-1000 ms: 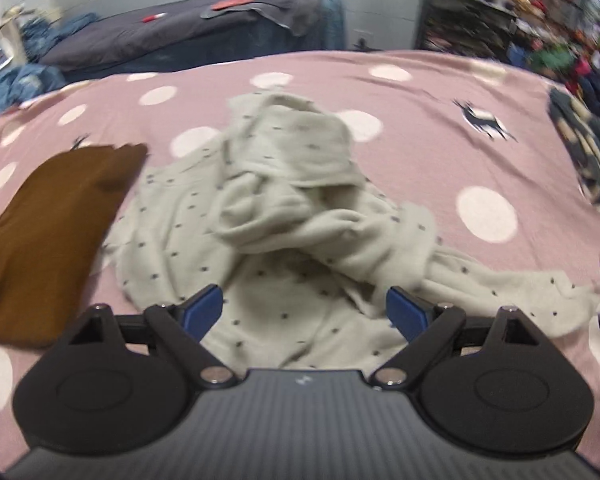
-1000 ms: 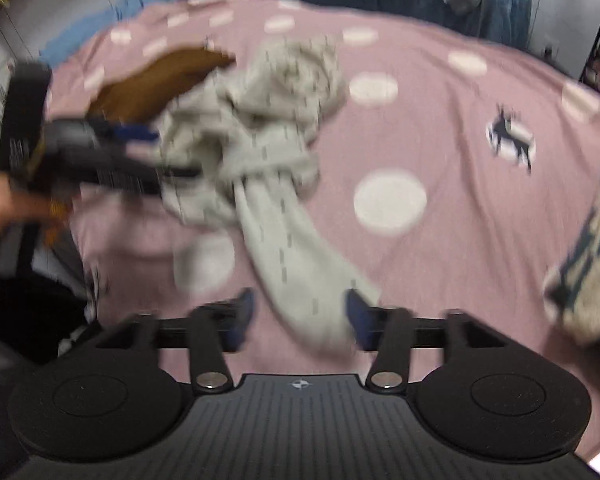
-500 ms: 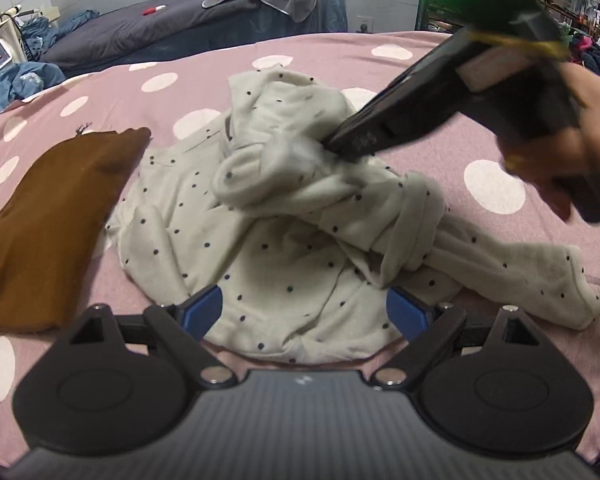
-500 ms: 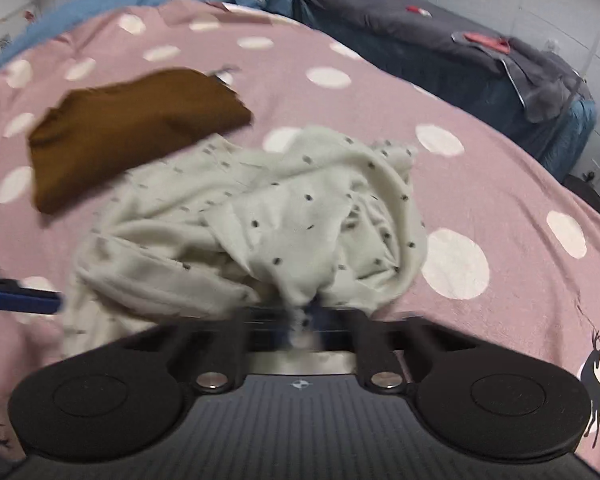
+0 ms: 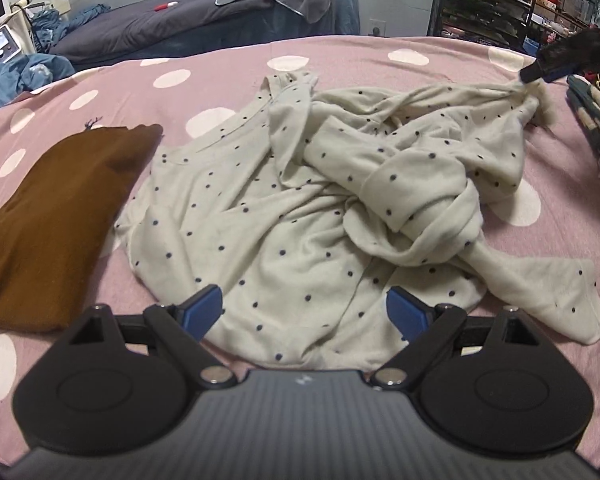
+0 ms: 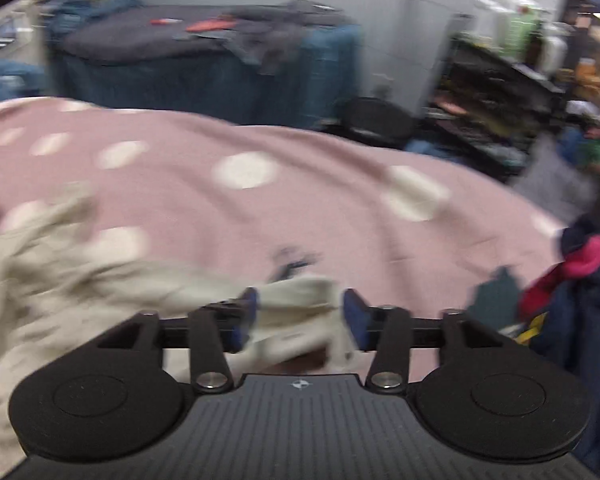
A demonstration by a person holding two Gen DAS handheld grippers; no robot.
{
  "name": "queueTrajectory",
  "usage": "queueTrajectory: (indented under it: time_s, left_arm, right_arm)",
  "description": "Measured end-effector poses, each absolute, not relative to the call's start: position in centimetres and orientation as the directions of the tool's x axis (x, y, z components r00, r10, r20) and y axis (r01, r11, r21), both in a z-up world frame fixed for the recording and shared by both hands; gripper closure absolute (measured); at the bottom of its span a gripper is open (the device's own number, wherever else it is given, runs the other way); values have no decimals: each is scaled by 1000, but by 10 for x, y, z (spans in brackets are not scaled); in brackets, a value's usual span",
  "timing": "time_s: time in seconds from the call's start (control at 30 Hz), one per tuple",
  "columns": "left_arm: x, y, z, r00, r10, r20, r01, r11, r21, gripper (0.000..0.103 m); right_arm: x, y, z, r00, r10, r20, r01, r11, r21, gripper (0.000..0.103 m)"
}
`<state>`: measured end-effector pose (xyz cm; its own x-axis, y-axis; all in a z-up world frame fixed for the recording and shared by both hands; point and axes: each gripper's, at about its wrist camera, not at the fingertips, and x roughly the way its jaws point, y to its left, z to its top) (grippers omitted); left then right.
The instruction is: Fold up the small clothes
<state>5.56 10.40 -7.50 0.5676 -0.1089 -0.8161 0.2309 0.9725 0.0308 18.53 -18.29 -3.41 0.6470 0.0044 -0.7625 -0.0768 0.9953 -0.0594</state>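
In the middle of the pink, white-spotted bed cover [image 5: 220, 56] lies the cream knit garment with small dark dots [image 5: 300, 216], rumpled, its body spread toward the near edge and one sleeve knotted over itself toward the right side. One end of it is drawn out taut toward the far right corner, where the right gripper [image 6: 298, 314] has cloth between its jaws. In the blurred right wrist view the jaws stand somewhat apart with fabric bunched between them, so I cannot tell whether they truly pinch it or are letting go. The pull seems meant to stretch the tangle open so the garment can be laid flat before folding. The left gripper [image 5: 304, 312] hovers over the near hem, jaws wide apart and empty, apparently placed to pin or take that edge. Just beside the garment, toward the left edge of the bed, a flat brown folded cloth [image 5: 52, 216] rests. A dark patterned fabric [image 5: 598, 128] lies at the right edge.
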Motion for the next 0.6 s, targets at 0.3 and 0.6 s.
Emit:
queueTrajectory:
  time_s: [0.3,0.6]
  left_arm:
    - [51,98,-74,566,-105,-817,244,969,45,13]
    - [49,98,-74,567,-118,-815,271,961,50,12]
  right_arm:
    - [103,-36,-55,407,472,-782,-633,763,131,11]
    - [111,-3,-69,546,292,-785,-653,736,-180,85]
